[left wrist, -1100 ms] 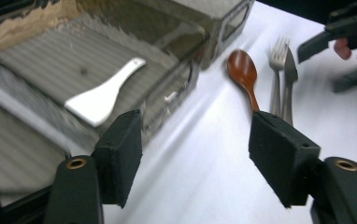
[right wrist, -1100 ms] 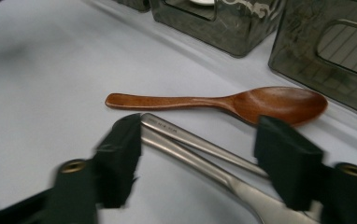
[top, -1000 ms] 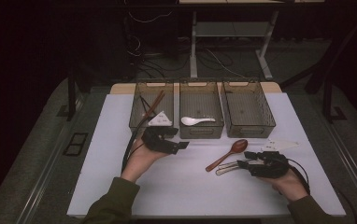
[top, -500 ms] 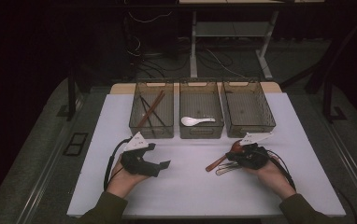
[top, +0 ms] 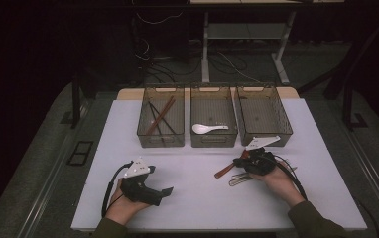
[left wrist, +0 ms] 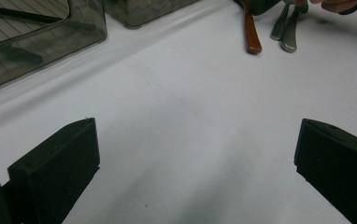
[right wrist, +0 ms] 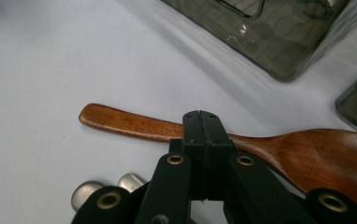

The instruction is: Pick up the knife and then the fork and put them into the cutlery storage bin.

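A wooden spoon lies on the white table, right of centre, next to metal cutlery handles. My right gripper is over the spoon. In the right gripper view its jaws are pressed together, and the wooden spoon runs across just behind their tips. My left gripper sits near the front left edge of the table. Its jaws stand wide apart over bare table. The left gripper view has the spoon's handle end and the metal handles far ahead.
Three smoky clear bins stand in a row at the back. The left bin holds brown and black chopsticks, the middle bin a white spoon, and the right bin looks empty. Cables trail from both grippers.
My left gripper has pulled back from the left bin toward the table's front edge. My right gripper has shifted left and forward onto the wooden spoon.
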Demonstrator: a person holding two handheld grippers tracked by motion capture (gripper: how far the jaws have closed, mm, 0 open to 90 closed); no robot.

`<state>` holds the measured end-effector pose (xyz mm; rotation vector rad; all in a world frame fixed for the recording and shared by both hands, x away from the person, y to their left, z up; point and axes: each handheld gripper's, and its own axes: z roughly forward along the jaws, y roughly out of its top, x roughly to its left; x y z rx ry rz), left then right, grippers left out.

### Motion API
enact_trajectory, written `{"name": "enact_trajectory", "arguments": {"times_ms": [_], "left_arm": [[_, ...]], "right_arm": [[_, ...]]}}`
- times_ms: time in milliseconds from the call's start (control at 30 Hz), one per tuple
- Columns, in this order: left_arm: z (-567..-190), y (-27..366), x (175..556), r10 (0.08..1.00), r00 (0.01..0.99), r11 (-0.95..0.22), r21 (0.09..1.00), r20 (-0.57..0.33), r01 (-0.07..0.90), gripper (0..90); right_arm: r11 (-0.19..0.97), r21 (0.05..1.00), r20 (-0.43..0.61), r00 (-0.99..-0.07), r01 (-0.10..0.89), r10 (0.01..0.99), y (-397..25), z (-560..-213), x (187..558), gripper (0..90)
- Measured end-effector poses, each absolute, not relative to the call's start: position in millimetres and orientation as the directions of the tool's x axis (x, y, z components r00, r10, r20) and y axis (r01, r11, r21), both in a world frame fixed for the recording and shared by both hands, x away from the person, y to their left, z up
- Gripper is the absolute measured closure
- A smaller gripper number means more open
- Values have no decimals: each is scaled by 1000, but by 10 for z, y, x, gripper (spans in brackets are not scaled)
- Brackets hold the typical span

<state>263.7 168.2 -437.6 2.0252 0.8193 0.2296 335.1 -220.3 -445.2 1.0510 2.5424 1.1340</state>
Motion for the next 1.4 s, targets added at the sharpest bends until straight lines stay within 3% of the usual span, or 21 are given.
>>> {"name": "enact_trajectory", "arguments": {"times_ms": [767,1033,1400], "left_arm": [[-4413,1679,2659,604,785,-387,809,-141,443,0],[-4420,1692,2660,594,792,-390,811,-140,435,0],[-4435,1686,2670,591,794,-400,804,-140,440,0]], "right_arm": [[478,703,87,-731,527,677,-1855,-4507,3642,892],[417,734,95,-690,535,718,-2197,-4332,3648,882],[346,711,126,-595,612,794,-2803,-4268,3699,646]]}}
